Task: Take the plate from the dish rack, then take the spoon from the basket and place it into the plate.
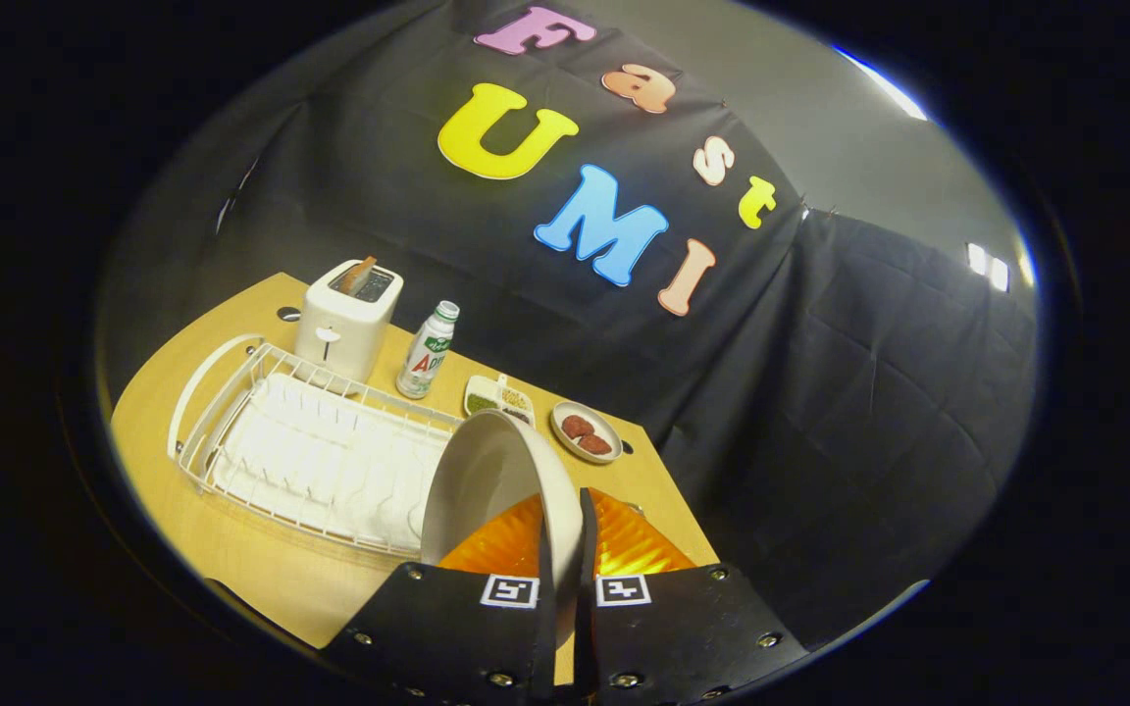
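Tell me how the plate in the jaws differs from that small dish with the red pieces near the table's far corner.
The plate is plain, empty, larger in view and stands on edge, its rim clamped by the gripper above the table. The small dish lies flat on the table beyond it, untouched, holding reddish-brown pieces. Both are round and pale.

White plate [487, 480] held on edge, rim pinched, above the empty white dish rack [320, 451] along the table's left side.
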`<state>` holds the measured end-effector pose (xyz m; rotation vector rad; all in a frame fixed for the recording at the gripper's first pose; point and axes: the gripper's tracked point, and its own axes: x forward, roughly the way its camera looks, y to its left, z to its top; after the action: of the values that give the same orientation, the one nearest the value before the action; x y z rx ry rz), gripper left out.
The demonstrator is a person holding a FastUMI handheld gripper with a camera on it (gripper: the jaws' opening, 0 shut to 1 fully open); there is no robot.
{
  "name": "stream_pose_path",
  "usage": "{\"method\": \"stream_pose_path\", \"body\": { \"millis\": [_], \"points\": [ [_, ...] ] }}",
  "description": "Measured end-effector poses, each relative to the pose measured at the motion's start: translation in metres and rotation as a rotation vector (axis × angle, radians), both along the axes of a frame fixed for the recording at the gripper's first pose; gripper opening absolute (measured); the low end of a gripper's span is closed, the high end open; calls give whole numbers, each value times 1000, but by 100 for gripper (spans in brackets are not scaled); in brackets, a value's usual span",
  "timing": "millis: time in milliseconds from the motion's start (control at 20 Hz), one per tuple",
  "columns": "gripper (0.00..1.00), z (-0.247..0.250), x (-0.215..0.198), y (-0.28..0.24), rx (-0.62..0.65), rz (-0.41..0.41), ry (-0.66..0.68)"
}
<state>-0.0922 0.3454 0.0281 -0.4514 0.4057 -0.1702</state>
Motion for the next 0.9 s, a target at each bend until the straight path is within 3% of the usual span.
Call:
{"method": "stream_pose_path", "body": {
  "millis": [450, 900],
  "points": [
    [7, -79, -47, 6, 159, 84, 148],
    [7, -126, -44, -24, 410, 25, 195]
  ]
}}
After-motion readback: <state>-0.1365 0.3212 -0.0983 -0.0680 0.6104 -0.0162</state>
